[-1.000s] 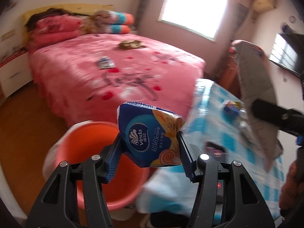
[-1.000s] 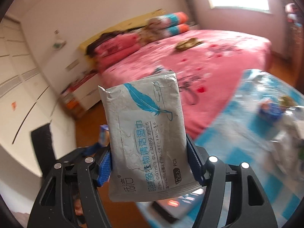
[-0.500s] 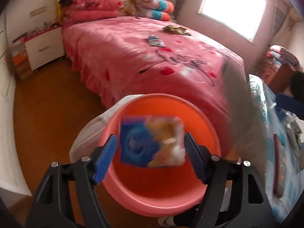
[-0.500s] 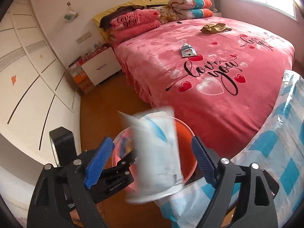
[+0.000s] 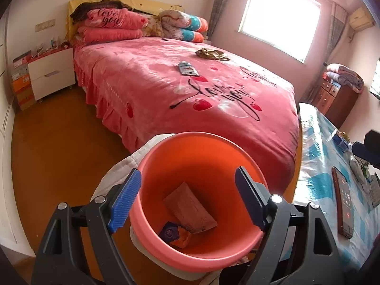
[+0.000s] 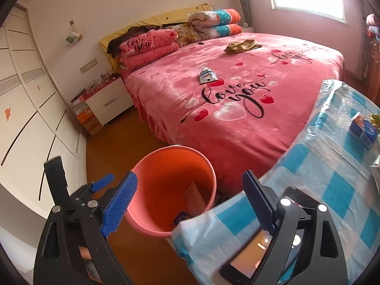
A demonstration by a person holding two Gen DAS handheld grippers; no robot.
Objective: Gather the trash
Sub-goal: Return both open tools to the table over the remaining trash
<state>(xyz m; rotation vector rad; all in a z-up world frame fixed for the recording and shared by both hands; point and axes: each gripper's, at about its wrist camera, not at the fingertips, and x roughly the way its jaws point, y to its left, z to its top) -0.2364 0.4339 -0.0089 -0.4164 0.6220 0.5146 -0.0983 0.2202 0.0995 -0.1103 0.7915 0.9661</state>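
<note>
An orange bucket stands on the floor between the bed and the table. In it lie a grey wipes pack and a blue tissue pack. My left gripper hangs right over the bucket, its jaws opening with nothing between them. My right gripper is above the bucket and the table corner, jaws also opening and empty. The wipes pack shows inside. On the bed lie a small blue-white wrapper and a crumpled gold piece.
A table with a blue checked cloth is at the right, with a phone and a blue packet on it. The pink bed fills the middle. A white nightstand and a wooden dresser stand farther off.
Both grippers came down over the bucket and spread their jaws. The tissue pack dropped from the left and the wipes pack from the right, and both now lie in the bucket.
</note>
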